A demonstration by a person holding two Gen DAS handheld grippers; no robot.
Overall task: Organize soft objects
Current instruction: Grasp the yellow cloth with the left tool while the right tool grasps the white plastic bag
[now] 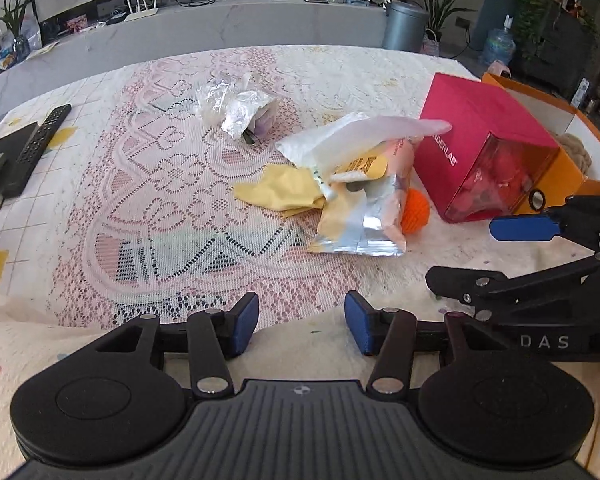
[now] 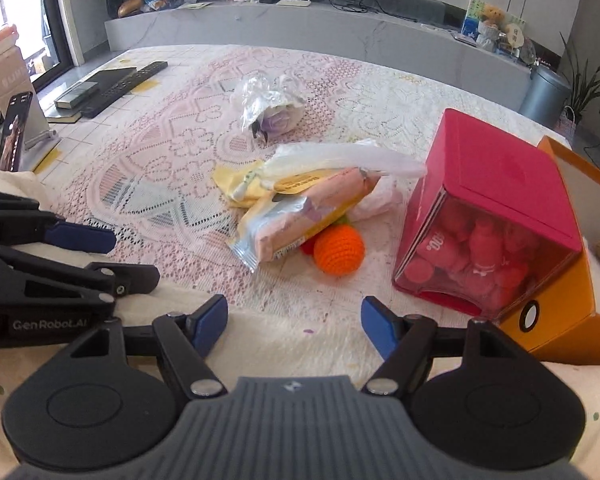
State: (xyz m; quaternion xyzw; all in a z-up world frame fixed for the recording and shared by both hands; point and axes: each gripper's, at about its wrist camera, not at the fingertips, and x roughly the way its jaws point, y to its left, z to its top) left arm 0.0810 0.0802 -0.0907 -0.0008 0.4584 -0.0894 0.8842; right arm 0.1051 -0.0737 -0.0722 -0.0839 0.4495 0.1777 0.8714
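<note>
Two wrist views of a bench covered with a pink-and-white lace cloth. The left tongs stand spread over the near edge, blue pads apart, nothing between them. The right tongs are likewise spread and hold nothing; in the left view they enter from the right side, near the red box.

Soft objects lie in a loose pile at mid-bench: a yellow cloth flat on the lace, a white plastic bag draped over a foil snack packet, and an orange crocheted ball tucked against the packet's lower edge, between packet and red box. Farther back, apart from the pile, sits a crumpled clear bag containing a pale purple item.

The red box, its transparent end showing red bottle-shaped contents, leans against an orange bin at the right edge of the bench. A beige knitted object shows inside the bin, mostly hidden.

At the far left corner lie a black remote control and a dark book, side by side
</note>
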